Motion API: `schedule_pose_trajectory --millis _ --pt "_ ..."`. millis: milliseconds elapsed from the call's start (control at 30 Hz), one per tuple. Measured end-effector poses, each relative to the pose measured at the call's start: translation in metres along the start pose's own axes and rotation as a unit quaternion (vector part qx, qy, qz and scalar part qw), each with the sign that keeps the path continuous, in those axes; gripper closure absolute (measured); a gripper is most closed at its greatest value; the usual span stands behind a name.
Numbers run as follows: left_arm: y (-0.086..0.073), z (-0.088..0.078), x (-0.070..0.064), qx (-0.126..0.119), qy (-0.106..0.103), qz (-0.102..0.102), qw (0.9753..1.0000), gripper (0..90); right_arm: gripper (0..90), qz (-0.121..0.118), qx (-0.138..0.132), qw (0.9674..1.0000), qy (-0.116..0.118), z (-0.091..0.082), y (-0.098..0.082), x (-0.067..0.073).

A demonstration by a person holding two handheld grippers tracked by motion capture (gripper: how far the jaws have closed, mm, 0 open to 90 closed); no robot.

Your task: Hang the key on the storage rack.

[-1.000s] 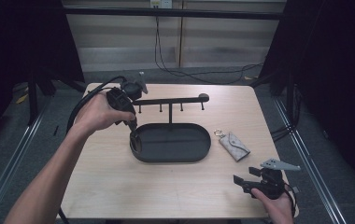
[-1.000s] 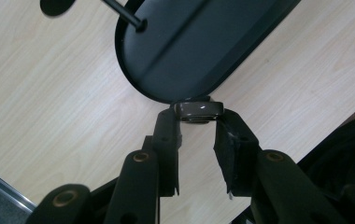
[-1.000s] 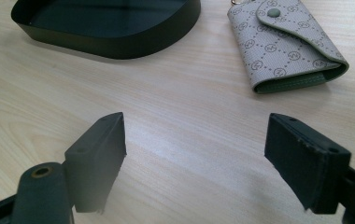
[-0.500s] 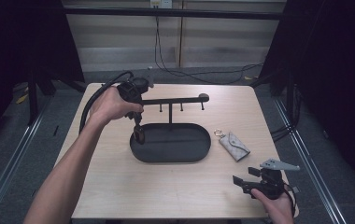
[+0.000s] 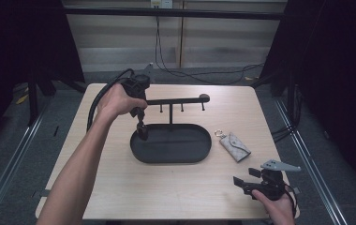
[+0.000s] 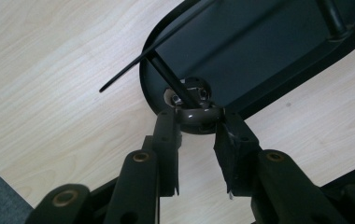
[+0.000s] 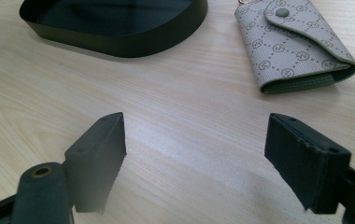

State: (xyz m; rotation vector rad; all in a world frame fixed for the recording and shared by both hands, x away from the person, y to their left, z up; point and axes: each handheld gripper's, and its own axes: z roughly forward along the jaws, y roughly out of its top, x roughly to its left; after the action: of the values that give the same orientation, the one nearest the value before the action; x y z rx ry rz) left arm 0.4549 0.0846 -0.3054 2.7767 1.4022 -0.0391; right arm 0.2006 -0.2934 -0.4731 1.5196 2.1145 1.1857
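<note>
Left gripper [image 6: 198, 127]: its two black jaws squeeze a small round dark knob [image 6: 198, 119]. The jaws are close together, one on each side of the knob.
Knob: it sits at the end of a thin black rod, right over the rim of the black tray [image 6: 278, 51]. A bit of shiny metal shows just behind it. What that metal is, I cannot tell.
Left hand [image 5: 117, 100]: it holds the left gripper [image 5: 141, 131] pointing down at the left end of the tray [image 5: 171, 157]. A black cable loops from the gripper off the left side.
Tray: a long oval dish, dark and shallow, in the middle of the wooden table [image 5: 166, 192]. A black stand [image 5: 176, 101] rises from it, with a bar across the top and little pegs hanging under the bar.
Right gripper [image 7: 194, 154]: its jaws are spread wide, with nothing between them. It hovers low over the bare table near the front right corner.
Right hand [image 5: 277, 208]: it holds the right gripper [image 5: 241, 183] near the table's front edge.
Key pouch [image 7: 294, 44]: a small grey pouch with a pattern, a snap button and a flap. It lies flat on the table, just right of the tray [image 7: 119, 35] and ahead of the right gripper. A small ring is at its top end.
In the way: the tray's rim is right under the left jaws.
</note>
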Motion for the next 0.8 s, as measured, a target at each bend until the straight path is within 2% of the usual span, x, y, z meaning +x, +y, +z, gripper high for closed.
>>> schedule_pose_trajectory --millis 33,133,267,300,433,467,567,633,700,800 --pt "0.002 0.000 0.001 0.001 0.005 0.004 1.0000 70.5 20.5 0.000 0.000 1.0000 0.001 0.000 0.000 0.000" --pt "0.004 0.000 0.002 -0.007 0.003 -0.014 0.9999 70.5 20.5 0.000 0.000 1.0000 0.002 0.000 0.000 0.001" --pt "0.006 0.001 0.000 -0.005 0.006 -0.022 0.9997 69.6 20.5 0.000 0.000 1.0000 0.003 0.000 0.000 0.000" --pt "0.006 0.000 0.001 -0.014 0.000 -0.021 0.9997 60.9 20.5 0.000 0.001 1.0000 0.001 0.000 0.000 0.000" --pt "0.006 0.002 0.000 -0.010 0.002 -0.014 0.9998 52.4 20.5 0.002 -0.001 1.0000 0.002 0.000 0.000 0.000" --pt "0.006 0.002 0.000 -0.010 -0.001 -0.009 0.9999 52.4 20.5 0.005 0.001 1.0000 0.001 0.001 0.001 0.000" --pt "0.003 0.004 0.003 -0.016 0.002 -0.007 0.9998 45.1 20.5 0.003 0.002 1.0000 0.002 0.002 0.001 0.000" --pt "0.000 0.005 0.006 -0.018 -0.013 -0.012 0.9997 41.3 20.5 0.008 0.001 1.0000 0.001 0.002 0.001 -0.001" --pt "-0.003 0.005 0.007 -0.021 -0.015 -0.020 0.9995 39.4 20.5 0.009 -0.001 1.0000 0.001 0.001 0.001 -0.001" --pt "-0.006 0.003 0.010 -0.023 -0.018 -0.014 0.9995 37.1 20.5 0.007 -0.001 1.0000 0.000 0.001 0.000 -0.001"
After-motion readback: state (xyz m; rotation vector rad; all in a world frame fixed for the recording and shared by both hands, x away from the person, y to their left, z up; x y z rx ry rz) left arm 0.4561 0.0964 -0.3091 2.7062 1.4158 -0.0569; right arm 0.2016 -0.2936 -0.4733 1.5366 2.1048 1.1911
